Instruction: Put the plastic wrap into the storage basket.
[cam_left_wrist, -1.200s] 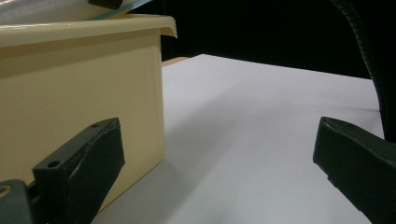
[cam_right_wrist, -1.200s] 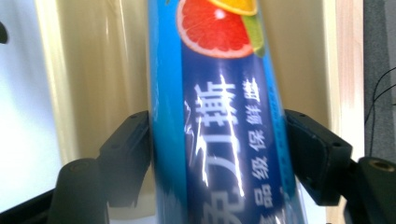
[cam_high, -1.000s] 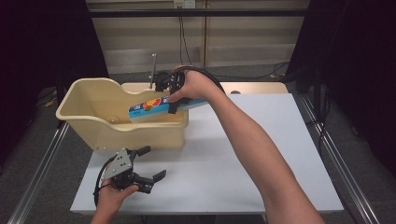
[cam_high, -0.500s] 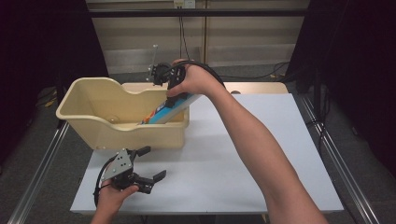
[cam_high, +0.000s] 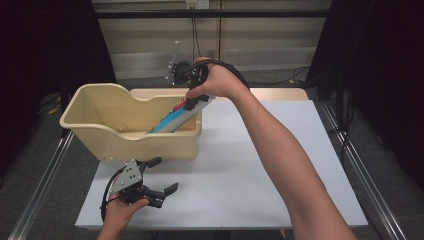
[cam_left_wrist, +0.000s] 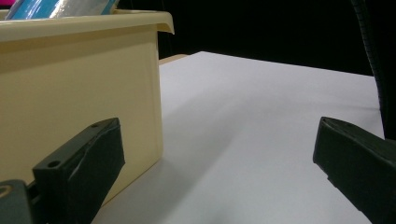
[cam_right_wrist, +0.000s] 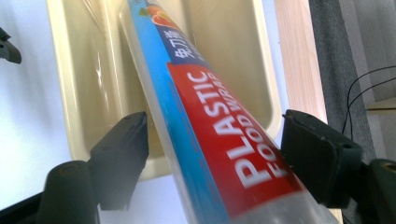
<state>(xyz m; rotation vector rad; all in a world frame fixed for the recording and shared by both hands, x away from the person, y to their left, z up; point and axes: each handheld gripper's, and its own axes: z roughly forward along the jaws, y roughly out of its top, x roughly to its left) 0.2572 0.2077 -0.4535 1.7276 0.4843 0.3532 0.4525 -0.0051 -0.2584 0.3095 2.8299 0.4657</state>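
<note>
A long blue and red plastic food wrap box (cam_high: 176, 116) slants down into the cream plastic tub (cam_high: 125, 145), its lower end inside and its upper end above the tub's right rim. My right gripper (cam_high: 196, 99) holds that upper end. In the right gripper view the box (cam_right_wrist: 210, 140) runs between the two jaws, which press its sides over the tub (cam_right_wrist: 84, 93). My left gripper (cam_high: 159, 176) rests low on the white table in front of the tub, open with nothing between its jaws, beside the tub's wall (cam_left_wrist: 70, 79).
The white tabletop (cam_high: 260, 150) stretches bare to the right of the tub and in front of it. A wooden strip (cam_high: 275, 94) runs along the far edge. Metal rails (cam_high: 360, 170) flank both sides, and cables hang at the back.
My right gripper has tipped the box from nearly level to a steep slant and lowered its far end into the tub. The left gripper has stayed where it was.
</note>
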